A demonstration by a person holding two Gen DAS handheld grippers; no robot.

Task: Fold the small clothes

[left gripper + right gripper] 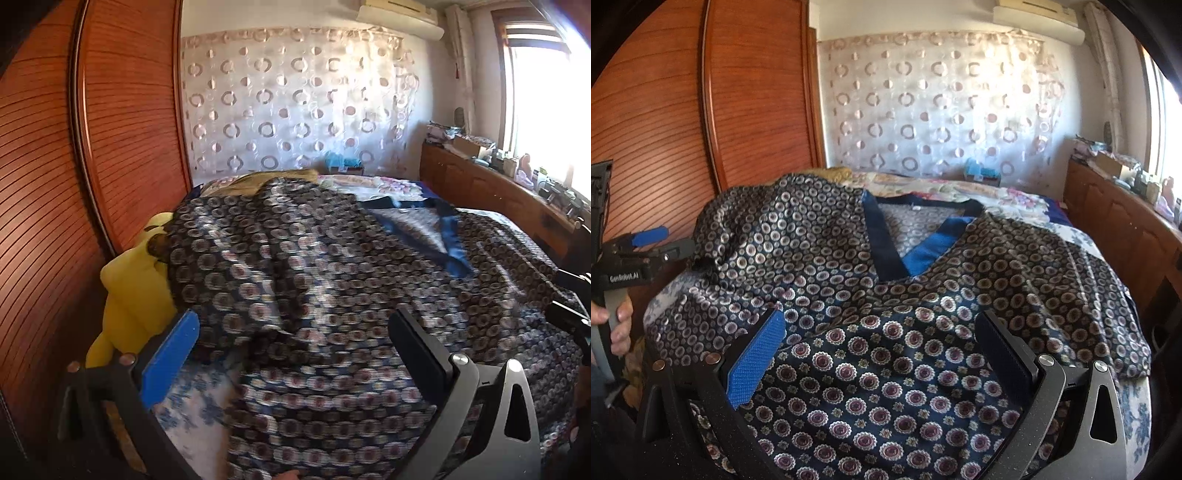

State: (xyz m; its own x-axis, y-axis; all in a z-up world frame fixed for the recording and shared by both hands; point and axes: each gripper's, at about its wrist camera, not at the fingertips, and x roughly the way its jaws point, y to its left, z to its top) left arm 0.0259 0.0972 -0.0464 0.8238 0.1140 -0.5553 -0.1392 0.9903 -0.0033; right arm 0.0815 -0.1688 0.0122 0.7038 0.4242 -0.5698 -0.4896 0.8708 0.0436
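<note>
A dark patterned top (820, 258) with a blue V-neck collar (916, 247) lies spread on the bed, collar away from me. It also shows in the left wrist view (295, 266), blurred. My left gripper (291, 332) is open, its jaws wide apart just above the shirt's left side. My right gripper (879, 332) is open above the lower front of the shirt, where a second fabric (871, 398) with larger flower circles lies. The left gripper also shows at the left edge of the right wrist view (652, 240), held by a hand.
A yellow soft item (129, 288) lies at the bed's left edge against the wooden wardrobe (55, 184). A wooden cabinet (1115, 221) with clutter runs along the right under the window. A floral sheet (199, 406) covers the bed.
</note>
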